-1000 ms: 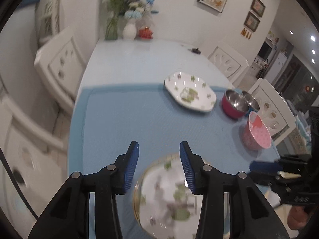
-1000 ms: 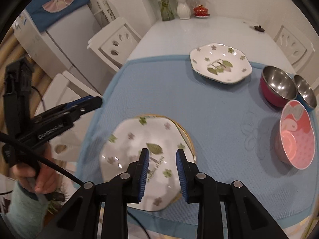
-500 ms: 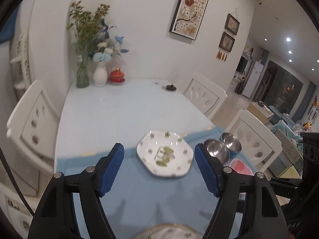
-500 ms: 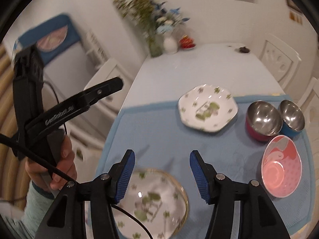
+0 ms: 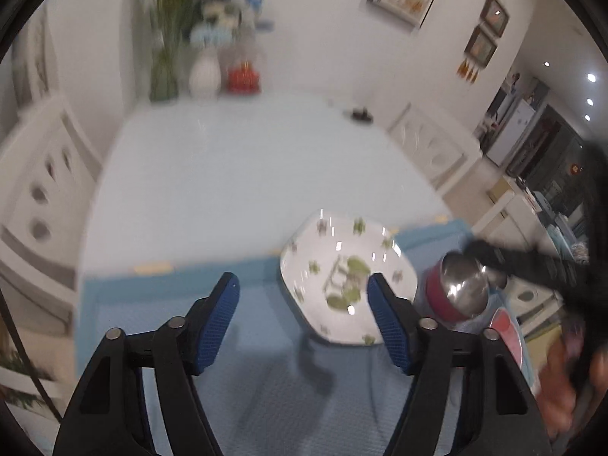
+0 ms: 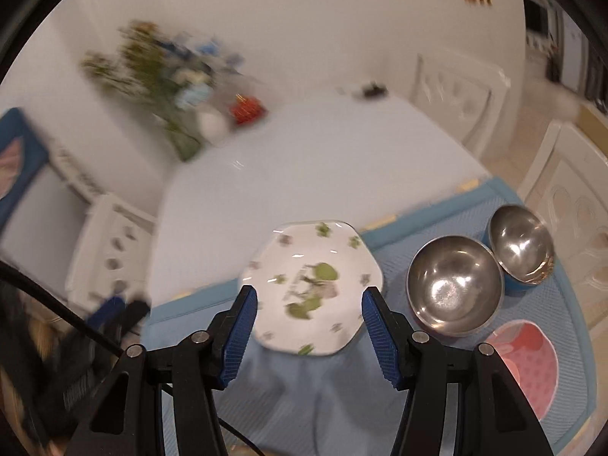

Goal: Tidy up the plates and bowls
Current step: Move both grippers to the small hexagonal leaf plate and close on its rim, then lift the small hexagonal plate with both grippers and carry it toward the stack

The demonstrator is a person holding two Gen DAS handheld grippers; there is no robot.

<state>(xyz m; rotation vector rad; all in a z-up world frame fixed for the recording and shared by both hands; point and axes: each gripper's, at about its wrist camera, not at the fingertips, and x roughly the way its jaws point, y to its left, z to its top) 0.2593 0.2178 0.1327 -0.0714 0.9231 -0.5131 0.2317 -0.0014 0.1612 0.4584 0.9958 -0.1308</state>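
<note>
Both grippers, left (image 5: 304, 317) and right (image 6: 308, 326), have swung off the near plate toward the far plate (image 6: 311, 288) on the mat; jaws apart, empty, left's lately narrowing. Risk: fast approach could clip the steel bowl (image 6: 454, 285) just beside it.

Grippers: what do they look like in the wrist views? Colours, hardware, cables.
Both match: black angular plastic arms with silver pivot screws, fingers faced with ribbed blue pads. Left gripper; right gripper. A black cable runs past at lower left of the right view. Markings are too blurred to read.
</note>
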